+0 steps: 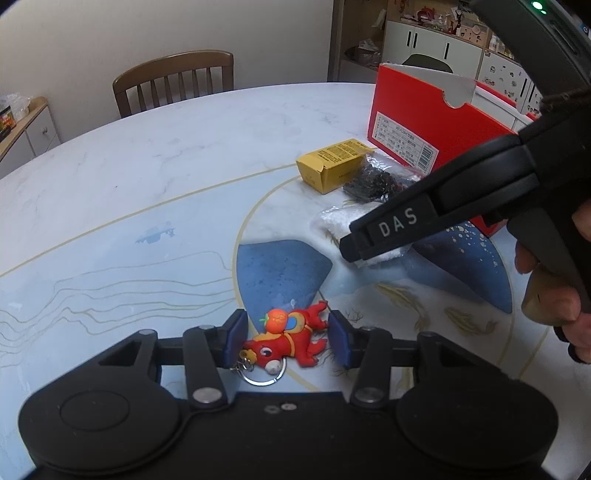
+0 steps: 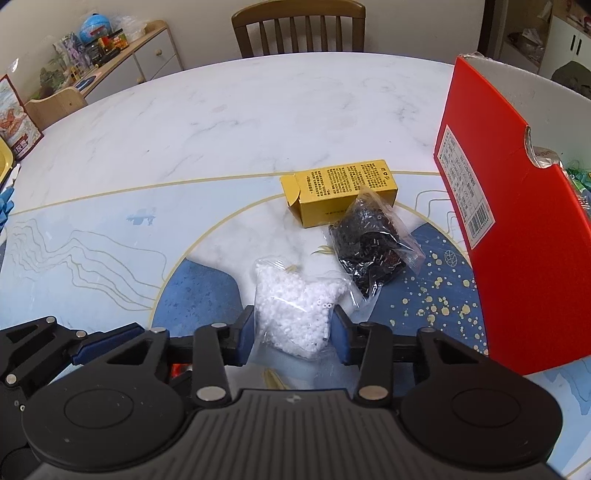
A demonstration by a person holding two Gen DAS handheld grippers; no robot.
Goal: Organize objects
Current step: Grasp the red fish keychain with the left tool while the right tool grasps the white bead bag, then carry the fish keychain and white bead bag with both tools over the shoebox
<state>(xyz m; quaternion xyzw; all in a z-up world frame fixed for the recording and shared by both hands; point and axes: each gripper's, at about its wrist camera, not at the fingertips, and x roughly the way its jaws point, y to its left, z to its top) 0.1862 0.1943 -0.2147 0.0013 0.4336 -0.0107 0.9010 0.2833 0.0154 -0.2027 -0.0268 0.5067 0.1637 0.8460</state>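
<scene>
Fingers (image 1: 236, 334) flanking red toy (image 1: 291, 341), box (image 1: 424, 122) beyond

On the marble-patterned counter (image 2: 221, 122), a yellow cardboard carton (image 2: 338, 190) lies left of the upright red shoebox (image 2: 517, 258). A clear bag of black beads (image 2: 373, 240) touches the carton's near side; a clear bag of white beads (image 2: 299, 314) sits nearer still. A red plush keychain toy (image 1: 288, 339) lies left of both bags. A wooden slat-back chair (image 2: 299, 27) stands behind the counter.

Soft, even indoor light falls from above; the pale worktop (image 1: 155, 155) carries a mild sheen and only faint shadows. Both fisheye views bend strongly at the edges, corners vignetted dark. Focus is fairly sharp.
</scene>
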